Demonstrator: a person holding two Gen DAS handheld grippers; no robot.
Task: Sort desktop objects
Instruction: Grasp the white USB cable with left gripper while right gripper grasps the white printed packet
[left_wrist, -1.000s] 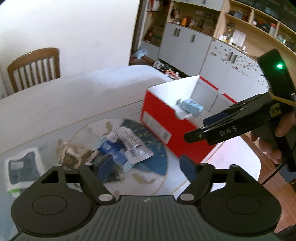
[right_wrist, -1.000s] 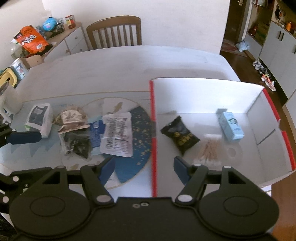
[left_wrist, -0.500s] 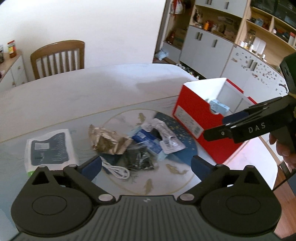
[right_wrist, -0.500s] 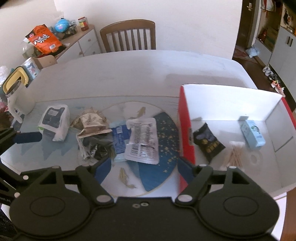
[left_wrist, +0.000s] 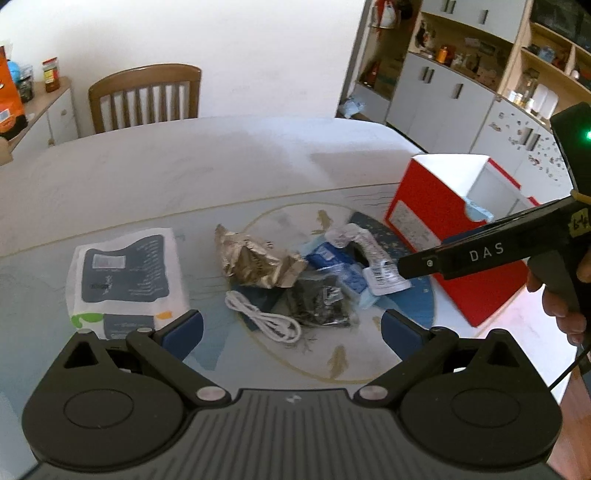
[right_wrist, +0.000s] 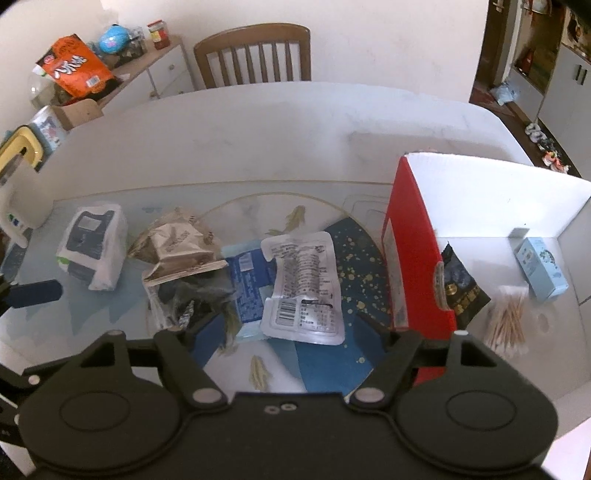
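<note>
Both my grippers, left gripper (left_wrist: 291, 326) and right gripper (right_wrist: 286, 334), hang spread and empty over the wrapper pile (right_wrist: 236, 273) ahead of their fingers, box (right_wrist: 413, 243) rightward, ready for picking.

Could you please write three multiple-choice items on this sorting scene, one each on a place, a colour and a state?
1. Where does the light blue carton lie?
A. Inside the open box
B. On the chair
C. On the tissue pack

2. What colour is the outside of the box?
A. Green
B. Red
C. Yellow

3. What is between the fingers of the left tool?
A. The white cable, gripped
B. The silver wrapper, gripped
C. Nothing; it is open above the table

Key: 1 A, the carton rests on the box's white floor near the cotton swabs. 2 B, the side wall facing the pile is red. 3 C, the blue pads stand wide apart and the white cable lies on the table beyond them.
</note>
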